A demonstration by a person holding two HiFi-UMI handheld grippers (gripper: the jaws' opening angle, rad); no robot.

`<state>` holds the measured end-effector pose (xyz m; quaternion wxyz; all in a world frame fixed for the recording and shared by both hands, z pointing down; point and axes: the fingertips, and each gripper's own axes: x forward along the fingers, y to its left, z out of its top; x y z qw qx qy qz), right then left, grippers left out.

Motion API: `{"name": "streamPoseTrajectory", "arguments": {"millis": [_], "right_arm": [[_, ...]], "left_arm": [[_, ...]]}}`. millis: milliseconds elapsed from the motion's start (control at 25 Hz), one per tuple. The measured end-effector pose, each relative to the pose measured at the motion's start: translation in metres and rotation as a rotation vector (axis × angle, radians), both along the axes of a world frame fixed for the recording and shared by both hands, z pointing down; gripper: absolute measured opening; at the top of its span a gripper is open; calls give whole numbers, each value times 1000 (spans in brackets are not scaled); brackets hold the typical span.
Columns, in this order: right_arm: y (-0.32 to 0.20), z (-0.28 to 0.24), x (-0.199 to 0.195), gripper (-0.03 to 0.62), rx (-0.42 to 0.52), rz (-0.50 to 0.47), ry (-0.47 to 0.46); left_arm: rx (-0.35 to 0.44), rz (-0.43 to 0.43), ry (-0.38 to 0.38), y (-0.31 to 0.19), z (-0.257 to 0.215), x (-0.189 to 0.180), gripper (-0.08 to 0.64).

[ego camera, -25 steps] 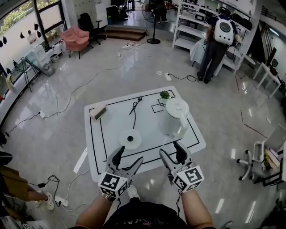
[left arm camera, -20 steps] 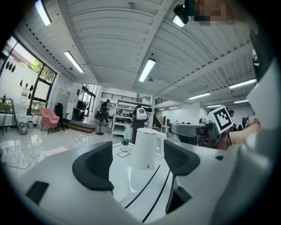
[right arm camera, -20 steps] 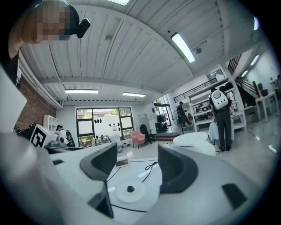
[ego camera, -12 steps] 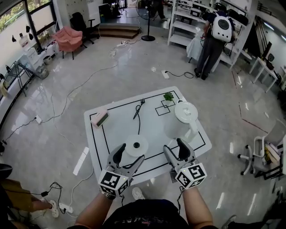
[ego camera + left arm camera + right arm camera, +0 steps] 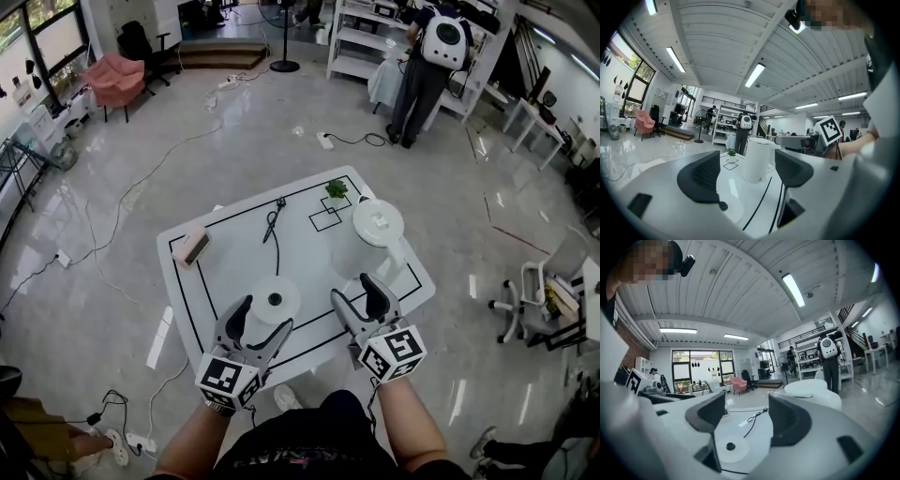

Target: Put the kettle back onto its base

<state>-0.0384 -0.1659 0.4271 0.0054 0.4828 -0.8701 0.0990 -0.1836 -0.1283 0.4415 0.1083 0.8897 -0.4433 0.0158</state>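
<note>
The kettle [image 5: 373, 242] is standing upright on the right side of the table [image 5: 234, 267], apart from its base [image 5: 274, 300], which is lying to its left. It is sitting just ahead of my right gripper [image 5: 358, 302], the nearer one, while my left gripper [image 5: 255, 328] is hovering by the base, and I am keeping both sets of fingers spread, empty. The handle is proving hard to make out, and my right finger is hiding the kettle's body in the right gripper view.
</note>
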Motion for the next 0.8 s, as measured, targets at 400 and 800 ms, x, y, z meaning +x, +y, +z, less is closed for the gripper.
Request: {"name": "streamPoseTrajectory", "arguments": {"millis": [400,800], "right_arm": [[-22,-18,72,275,63,182,43],[-53,3,126,275,3,166,71]], "left_arm": [[3,15,8,-12,-6,29,354],[-11,-24,0,-26,-5,81,354]]}}
